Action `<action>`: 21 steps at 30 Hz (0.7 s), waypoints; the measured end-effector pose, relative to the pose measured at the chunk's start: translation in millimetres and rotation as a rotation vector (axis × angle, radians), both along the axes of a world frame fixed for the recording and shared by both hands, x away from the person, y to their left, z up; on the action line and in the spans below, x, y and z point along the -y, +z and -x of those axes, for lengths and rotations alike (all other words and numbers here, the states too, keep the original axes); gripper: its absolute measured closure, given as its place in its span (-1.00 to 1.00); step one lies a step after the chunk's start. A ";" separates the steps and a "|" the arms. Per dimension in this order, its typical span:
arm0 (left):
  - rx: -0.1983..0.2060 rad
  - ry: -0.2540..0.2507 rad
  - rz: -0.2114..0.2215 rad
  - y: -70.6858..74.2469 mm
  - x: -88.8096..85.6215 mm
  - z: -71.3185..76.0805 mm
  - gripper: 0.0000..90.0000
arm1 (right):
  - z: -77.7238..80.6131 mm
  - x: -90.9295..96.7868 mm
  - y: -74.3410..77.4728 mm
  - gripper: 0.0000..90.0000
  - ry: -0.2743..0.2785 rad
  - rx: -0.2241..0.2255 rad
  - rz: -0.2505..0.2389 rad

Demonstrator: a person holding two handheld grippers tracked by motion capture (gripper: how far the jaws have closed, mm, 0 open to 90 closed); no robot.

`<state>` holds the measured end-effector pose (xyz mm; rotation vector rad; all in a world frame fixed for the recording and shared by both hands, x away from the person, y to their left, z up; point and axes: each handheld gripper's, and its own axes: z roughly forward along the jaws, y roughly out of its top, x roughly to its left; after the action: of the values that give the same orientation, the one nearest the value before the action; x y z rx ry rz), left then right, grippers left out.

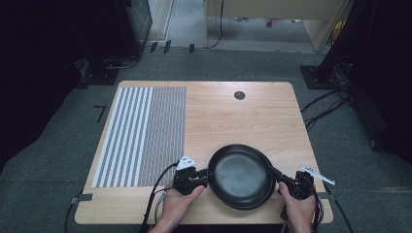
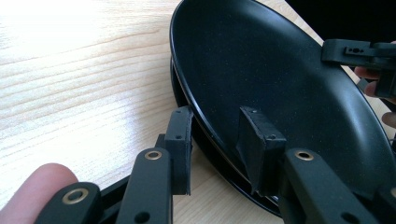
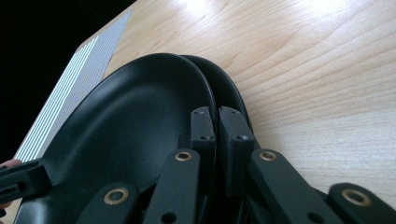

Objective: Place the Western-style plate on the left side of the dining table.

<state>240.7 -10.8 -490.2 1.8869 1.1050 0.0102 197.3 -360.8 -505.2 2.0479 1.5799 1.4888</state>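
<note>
Near the front edge of the wooden table [image 1: 218,104], two hands: left hand [image 1: 176,203] around the left gripper [image 1: 203,178], right hand [image 1: 297,208] around the right gripper [image 1: 275,174]. Between them, two black plates, one stacked on the other, the upper plate [image 1: 239,172] shifted a little away from the lower plate [image 1: 265,196], so that only a dark edge of the lower one peeks out at the near right side. In the left gripper view, jaws spread, one on the outside and one on the inside of the upper plate [image 2: 280,79] rim, with a gap to the rim on the outer side; not pinching as far as visible. A fingertip [image 2: 35,184] at the lower left corner there, and the other gripper [image 2: 362,53] at the far rim. In the right gripper view, jaws pressed nearly together on the rim of the upper plate [image 3: 130,130], with the lower plate [image 3: 229,91] just behind it, touching the table [image 3: 317,70]. Farther left on the table, a striped mat [image 1: 143,136], well apart from the plates. Near the far edge, a small dark round hole [image 1: 239,95]. Beyond the table, grey floor [image 1: 233,60] with cables [image 1: 323,109].
</note>
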 end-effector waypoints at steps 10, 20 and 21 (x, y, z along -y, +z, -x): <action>0.000 0.001 0.007 -1.4 0.3 0.1 0.46 | 0.8 -8.8 -2.3 0.84 -0.024 -0.001 0.037; -0.031 -0.002 0.022 -1.1 -1.3 -1.1 0.46 | -3.8 -2.2 -11.4 0.90 0.001 -0.008 -0.118; -0.031 -0.002 0.022 -1.1 -1.3 -1.1 0.46 | -3.8 -2.2 -11.4 0.90 0.001 -0.008 -0.118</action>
<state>241.9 -9.4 -491.4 1.8741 1.1206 -0.0322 201.1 -358.6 -516.6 2.1168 1.5304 1.6124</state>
